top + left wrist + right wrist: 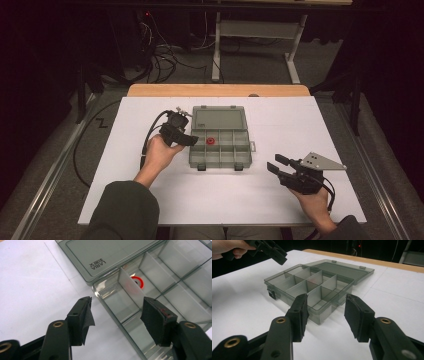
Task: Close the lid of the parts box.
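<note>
Two black two-jaw grippers, both with jaws apart and empty: left gripper (192, 138) at the left edge of the open smoky-grey plastic compartment box (220, 145), right gripper (276, 165) well apart at its lower right. Inside one upper compartment, a small red ring (211, 141). Box mid white tabletop (300, 120), lid folded back flat.

A white table top (310, 130) with a wooden far edge (218, 90) is seen in a dark room. Behind it, grey carpet floor (260, 62), tangled black cables (159, 56) and a white metal frame (216, 50) are lit weakly.
</note>
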`<action>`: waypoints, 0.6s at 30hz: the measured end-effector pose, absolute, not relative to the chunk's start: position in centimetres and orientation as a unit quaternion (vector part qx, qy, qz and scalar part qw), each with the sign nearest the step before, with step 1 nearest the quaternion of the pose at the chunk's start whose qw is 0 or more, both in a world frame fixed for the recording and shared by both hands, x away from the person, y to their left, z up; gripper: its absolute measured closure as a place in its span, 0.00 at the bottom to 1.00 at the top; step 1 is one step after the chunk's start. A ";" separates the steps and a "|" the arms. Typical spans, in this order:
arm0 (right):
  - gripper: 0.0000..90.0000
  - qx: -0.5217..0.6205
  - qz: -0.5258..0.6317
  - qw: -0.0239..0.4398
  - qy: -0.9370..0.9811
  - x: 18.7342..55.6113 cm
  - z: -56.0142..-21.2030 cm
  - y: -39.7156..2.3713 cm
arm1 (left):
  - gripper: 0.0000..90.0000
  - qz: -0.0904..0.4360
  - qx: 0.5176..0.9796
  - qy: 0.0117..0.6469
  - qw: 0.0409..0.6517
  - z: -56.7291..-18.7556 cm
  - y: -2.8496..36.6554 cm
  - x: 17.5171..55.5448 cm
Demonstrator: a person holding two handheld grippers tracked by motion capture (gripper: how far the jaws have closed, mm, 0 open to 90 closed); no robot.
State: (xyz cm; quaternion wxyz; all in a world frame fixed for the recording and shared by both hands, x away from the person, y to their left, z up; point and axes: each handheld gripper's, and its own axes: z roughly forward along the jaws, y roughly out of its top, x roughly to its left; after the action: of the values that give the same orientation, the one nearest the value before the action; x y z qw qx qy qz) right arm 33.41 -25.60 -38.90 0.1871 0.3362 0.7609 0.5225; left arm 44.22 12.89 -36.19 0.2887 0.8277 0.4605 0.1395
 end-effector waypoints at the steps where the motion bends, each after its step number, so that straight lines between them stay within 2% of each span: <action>1: 0.63 0.335 0.521 0.185 0.763 33.6 -38.9 -25.4 | 0.45 0.139 0.826 0.462 0.290 -36.2 13.0 44.3; 18: 0.67 0.345 0.485 0.158 0.788 36.4 -38.9 -22.3 | 0.45 0.138 0.821 0.469 0.294 -36.4 13.7 44.4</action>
State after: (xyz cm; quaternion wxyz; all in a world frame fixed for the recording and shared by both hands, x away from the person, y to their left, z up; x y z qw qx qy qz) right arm 36.42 -22.33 -38.91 0.1576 0.3449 0.7882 0.4848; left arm 44.40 13.65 -36.40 0.2938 0.8211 0.4694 0.1383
